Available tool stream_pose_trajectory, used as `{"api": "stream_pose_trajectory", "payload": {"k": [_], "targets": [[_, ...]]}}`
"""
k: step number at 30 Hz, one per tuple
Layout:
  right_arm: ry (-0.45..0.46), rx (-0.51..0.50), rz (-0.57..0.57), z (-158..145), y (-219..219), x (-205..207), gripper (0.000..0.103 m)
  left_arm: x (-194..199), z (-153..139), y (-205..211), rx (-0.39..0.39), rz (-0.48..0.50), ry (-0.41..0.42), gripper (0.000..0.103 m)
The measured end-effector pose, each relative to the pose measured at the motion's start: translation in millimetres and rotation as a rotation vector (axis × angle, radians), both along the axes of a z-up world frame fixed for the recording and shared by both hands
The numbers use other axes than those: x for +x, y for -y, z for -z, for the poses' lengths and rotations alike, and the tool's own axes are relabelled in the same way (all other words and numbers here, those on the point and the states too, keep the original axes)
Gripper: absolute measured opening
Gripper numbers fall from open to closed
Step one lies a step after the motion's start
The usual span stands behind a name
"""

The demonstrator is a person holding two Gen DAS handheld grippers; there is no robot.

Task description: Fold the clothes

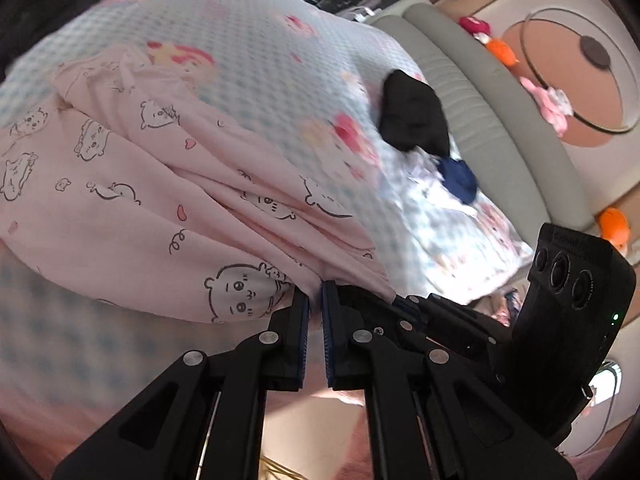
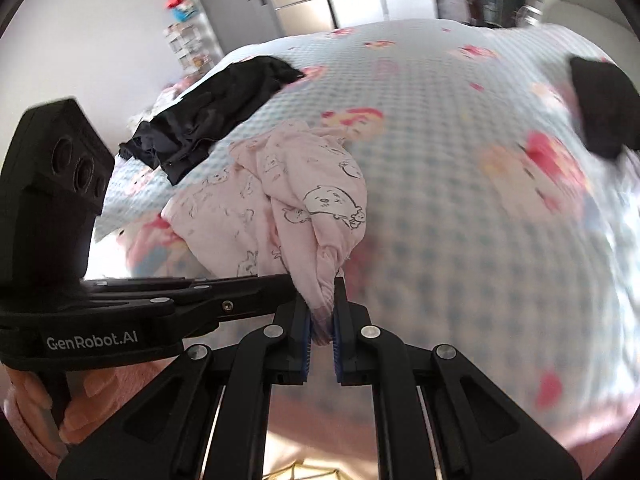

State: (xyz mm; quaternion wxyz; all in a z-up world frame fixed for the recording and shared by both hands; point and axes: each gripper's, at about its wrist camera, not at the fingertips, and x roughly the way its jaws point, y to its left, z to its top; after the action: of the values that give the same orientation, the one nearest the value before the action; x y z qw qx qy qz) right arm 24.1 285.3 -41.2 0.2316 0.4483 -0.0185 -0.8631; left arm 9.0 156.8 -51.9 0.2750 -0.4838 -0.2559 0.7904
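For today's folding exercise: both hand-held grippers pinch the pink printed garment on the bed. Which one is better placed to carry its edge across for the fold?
Probably the left hand-held gripper: its pink garment fans out fairly flat. The right hand-held gripper holds a bunched, twisted end.

Each wrist camera sits behind its tool, facing forward along the fingers, close above the bed. Both views share the pink garment ahead.
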Motion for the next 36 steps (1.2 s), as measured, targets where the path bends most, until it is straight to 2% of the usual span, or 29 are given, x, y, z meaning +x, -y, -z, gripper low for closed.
{"api": "stream_pose_trajectory", "payload": {"k": [2,6,9,12,15,19,24,25,26,28,30,33,35,36], "targets": [[0.000,-0.004,0.023,-1,-14,20,0.007,18,0,-11,0.013,0.002,-0.001,0.005],[0.026,-0.040,0.058,0,-40,47,0.008,45,3,-33,-0.030,0.048,-0.030,0.006],[0.044,-0.078,0.071,6,-52,57,0.010,52,6,-43,-0.068,0.045,-0.048,0.006],[0.080,-0.129,0.117,18,-62,55,0.012,46,20,-41,-0.138,-0.027,-0.024,0.006],[0.087,-0.109,0.162,24,-71,50,0.023,38,26,-26,-0.206,-0.101,-0.023,0.009],[0.121,-0.098,0.183,39,-80,45,0.023,27,40,-11,-0.371,-0.194,-0.023,0.009],[0.163,-0.081,0.206,59,-90,40,0.023,25,51,-4,-0.333,-0.119,0.016,0.010],[0.171,-0.077,0.211,62,-92,39,0.023,30,52,-11,-0.335,-0.090,0.021,0.018],[0.179,-0.074,0.215,66,-94,38,0.023,36,54,-18,-0.332,-0.065,0.026,0.040],[0.196,-0.067,0.224,74,-98,36,0.023,49,56,-33,-0.300,-0.022,0.029,0.067],[0.212,-0.060,0.234,82,-102,34,0.023,59,56,-51,-0.261,0.018,0.003,0.067],[0.222,-0.056,0.237,86,-104,32,0.023,54,64,-71,-0.360,0.037,-0.020,0.066],[0.213,-0.056,0.234,82,-104,33,0.023,47,71,-83,-0.428,0.046,-0.030,0.028],[0.209,-0.055,0.233,80,-104,34,0.024,45,72,-86,-0.448,0.047,-0.036,0.027]]}}
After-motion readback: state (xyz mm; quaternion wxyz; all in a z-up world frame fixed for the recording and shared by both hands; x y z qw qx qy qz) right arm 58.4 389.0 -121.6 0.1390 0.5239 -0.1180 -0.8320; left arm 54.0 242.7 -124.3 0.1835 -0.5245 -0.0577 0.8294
